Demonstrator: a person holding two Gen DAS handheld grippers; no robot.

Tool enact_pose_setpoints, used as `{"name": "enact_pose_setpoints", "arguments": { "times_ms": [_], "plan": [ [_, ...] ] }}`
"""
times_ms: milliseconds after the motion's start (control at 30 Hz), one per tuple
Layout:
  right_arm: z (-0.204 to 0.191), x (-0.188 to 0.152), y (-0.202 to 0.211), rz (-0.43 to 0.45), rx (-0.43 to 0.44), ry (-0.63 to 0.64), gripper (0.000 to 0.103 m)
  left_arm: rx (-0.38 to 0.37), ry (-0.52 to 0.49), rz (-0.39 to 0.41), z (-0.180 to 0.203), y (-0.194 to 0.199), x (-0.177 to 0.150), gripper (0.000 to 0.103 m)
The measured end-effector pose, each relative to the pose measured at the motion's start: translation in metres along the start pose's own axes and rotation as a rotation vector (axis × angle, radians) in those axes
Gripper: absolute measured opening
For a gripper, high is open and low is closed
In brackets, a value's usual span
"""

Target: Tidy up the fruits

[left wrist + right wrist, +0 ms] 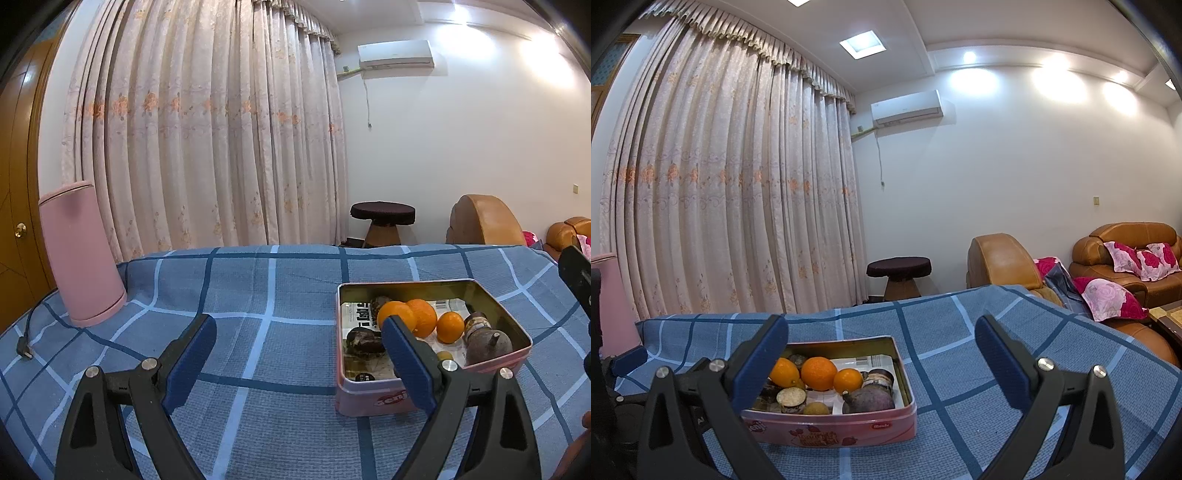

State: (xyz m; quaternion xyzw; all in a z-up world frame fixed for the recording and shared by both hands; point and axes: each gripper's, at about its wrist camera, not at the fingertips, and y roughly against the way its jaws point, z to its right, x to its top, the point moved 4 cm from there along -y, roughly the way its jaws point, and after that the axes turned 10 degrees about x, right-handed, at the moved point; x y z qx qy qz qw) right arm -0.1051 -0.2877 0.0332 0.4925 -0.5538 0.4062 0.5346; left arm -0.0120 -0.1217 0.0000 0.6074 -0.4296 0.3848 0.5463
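Fruits [819,373] lie in tin [369,391] beyond both grippers' fingers [192,354]; wide apart, empty.

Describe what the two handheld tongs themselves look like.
The left tongs and the right tongs match: black plastic triangular arms with cut-out slots, round silver pivot bolts, and flat rectangular dark blue pads on the inner faces of the fingers. No cables, markings or sleeves are visible.

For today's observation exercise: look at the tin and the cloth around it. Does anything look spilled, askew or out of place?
Nothing is spilled: all the fruit sits inside the tin, none on the cloth. One oddity: printed paper lies under the oranges and dark fruits.
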Motion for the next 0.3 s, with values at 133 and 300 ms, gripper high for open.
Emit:
{"name": "enact_pose_setpoints", "arguments": {
  "times_ms": [133,300],
  "plan": [
    [0.0007,-0.0032,0.0003,-0.003,-0.002,-0.002,0.103,0.005,0.000,-0.004,-0.0010,-0.0013,-0.0003,0.092],
    [0.0013,-0.0051,-0.0016,-0.009,-0.005,-0.005,0.103,0.010,0.003,-0.014,0.0006,-0.0045,0.0004,0.092]
  ]
}}
